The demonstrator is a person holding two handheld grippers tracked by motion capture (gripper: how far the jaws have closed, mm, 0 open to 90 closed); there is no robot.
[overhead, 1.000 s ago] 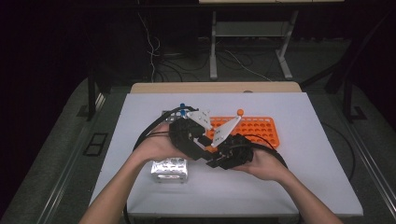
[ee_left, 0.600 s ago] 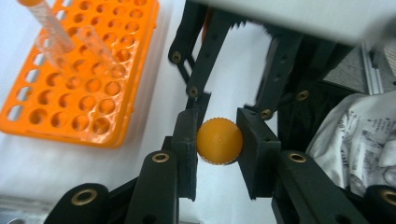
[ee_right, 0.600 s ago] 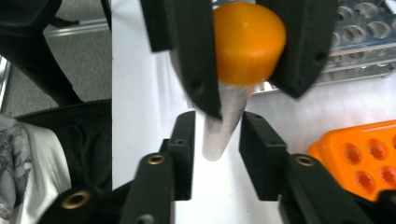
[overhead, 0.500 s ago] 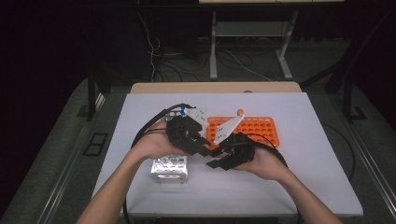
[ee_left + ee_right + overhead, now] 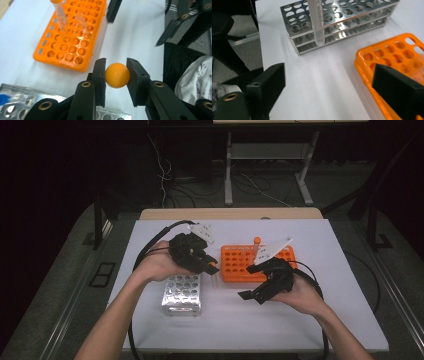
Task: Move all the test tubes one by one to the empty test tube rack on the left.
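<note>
reaching in from the bottom of the high view, both forearms rest over the white counter. the left tool hovers above the metal rack, and the right tool sits just in front of the orange rack, where one capped tube stands upright.

left gripper view: the jaws clamp the orange cap of a tube.

right gripper view: the jaws have just been opening, nothing between them; the clear tube hangs before the metal rack.
</note>
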